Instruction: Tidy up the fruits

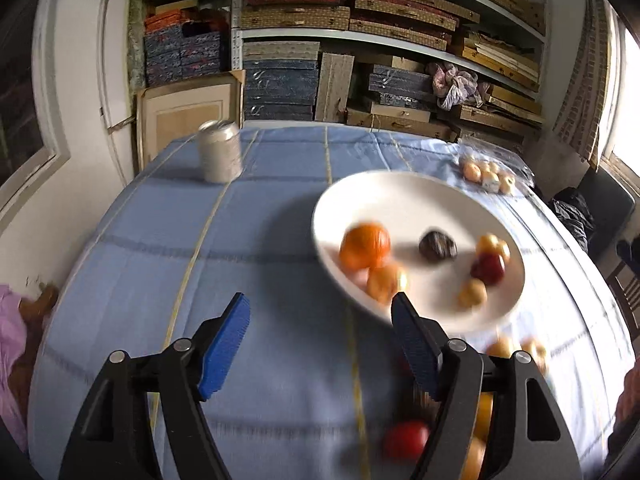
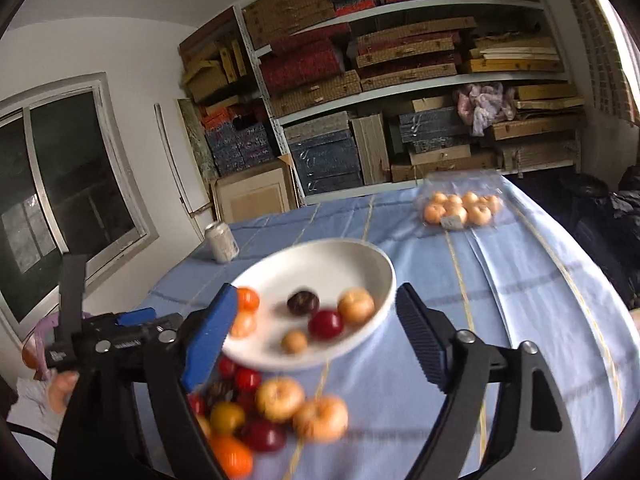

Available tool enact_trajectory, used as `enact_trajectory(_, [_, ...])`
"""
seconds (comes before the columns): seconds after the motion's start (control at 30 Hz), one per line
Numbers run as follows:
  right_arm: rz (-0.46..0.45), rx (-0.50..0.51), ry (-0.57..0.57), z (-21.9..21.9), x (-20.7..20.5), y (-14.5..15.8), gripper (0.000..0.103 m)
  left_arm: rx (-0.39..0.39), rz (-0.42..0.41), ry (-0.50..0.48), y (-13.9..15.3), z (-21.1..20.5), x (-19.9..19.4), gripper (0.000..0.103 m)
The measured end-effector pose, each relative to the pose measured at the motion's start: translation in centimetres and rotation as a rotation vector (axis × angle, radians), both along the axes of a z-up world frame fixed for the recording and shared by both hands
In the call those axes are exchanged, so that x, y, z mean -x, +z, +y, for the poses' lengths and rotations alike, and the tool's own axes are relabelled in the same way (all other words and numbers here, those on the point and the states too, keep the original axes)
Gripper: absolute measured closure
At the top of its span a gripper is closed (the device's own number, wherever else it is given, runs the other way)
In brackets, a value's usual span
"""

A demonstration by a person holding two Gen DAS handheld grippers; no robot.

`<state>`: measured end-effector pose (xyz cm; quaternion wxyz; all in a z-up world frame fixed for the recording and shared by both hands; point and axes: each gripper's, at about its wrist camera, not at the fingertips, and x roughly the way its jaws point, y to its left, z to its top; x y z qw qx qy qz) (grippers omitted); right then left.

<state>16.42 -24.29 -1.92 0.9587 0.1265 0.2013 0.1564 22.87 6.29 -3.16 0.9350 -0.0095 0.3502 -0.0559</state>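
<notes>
A silver can (image 1: 219, 151) stood near the far left corner of the blue checked tablecloth (image 1: 256, 264); stacked boxes (image 2: 400, 56) filled shelves behind.

Domestic storeroom doubling as an eating space. Far wall: white metal shelving (image 2: 420, 84) packed with flat woven and cloth-covered boxes (image 2: 404, 46) in tan, red and dark blue (stacked lengthwise, several deep); a bundle of pale cloth (image 2: 486, 106) wedged among them. Left: plain white wall with a sliding window (image 2: 68, 184); a framed panel (image 1: 188, 114) leaning beside the shelves. Near: table under a blue checked tablecloth (image 1: 260, 248), bearing a white plate (image 1: 404, 196) of fruit, a drinks can (image 1: 220, 151) and bagged fruit (image 2: 460, 208).
</notes>
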Motion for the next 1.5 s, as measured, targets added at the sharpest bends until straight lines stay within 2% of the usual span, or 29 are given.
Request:
enact_trajectory(0.1, [0.007, 0.017, 0.002, 0.2, 3.4, -2.1, 0.018, 0.026, 0.011, 0.003, -1.5, 0.3, 3.8, 0.029])
enact_trajectory(0.17, [0.042, 0.03, 0.04, 0.7, 5.1, -3.5, 0.017, 0.033, 0.021, -0.006, -2.5, 0.1, 5.7, 0.029])
enact_trajectory(0.33, [0.033, 0.116, 0.089, 2.9, 6.8, -3.9, 0.013, 0.036, 0.011, -0.053, -3.4, -0.8, 8.8, 0.029])
enact_trajectory(0.4, [0.028, 0.146, 0.093, 3.6, 7.0, -4.0, 0.012, 0.012, 0.013, -0.048, -3.6, -1.1, 8.8, 0.029])
enact_trajectory(0.57, [0.061, 0.158, 0.104, 4.1, 7.0, -4.6, 0.011, 0.023, 0.03, -0.062, -3.9, -1.4, 8.7, 0.029])
enact_trajectory(0.73, [0.078, 0.154, 0.115, 4.0, 6.4, -4.7, 0.011, 0.021, -0.019, -0.122, -3.2, -2.5, 9.7, 0.029])
enact_trajectory(1.0, [0.107, 0.155, 0.145, 4.4, 5.9, -4.9, 0.011, -0.034, 0.012, -0.225, -4.3, -5.4, 9.8, 0.029])
enact_trajectory(1.2, [0.13, 0.143, 0.148, 4.3, 5.6, -5.1, 0.011, -0.03, 0.062, -0.223, -5.1, -5.9, 8.7, 0.022])
enact_trajectory(1.27, [0.133, 0.144, 0.151, 4.3, 5.5, -5.1, 0.011, -0.041, 0.067, -0.212, -5.3, -6.0, 8.5, 0.017])
enact_trajectory(1.37, [0.134, 0.142, 0.15, 4.3, 5.5, -5.2, 0.011, -0.026, 0.071, -0.191, -5.3, -5.1, 8.3, 0.013])
enact_trajectory(1.5, [0.145, 0.133, 0.148, 4.2, 5.4, -5.4, 0.011, -0.007, 0.077, -0.141, -5.2, -3.2, 8.4, 0.012])
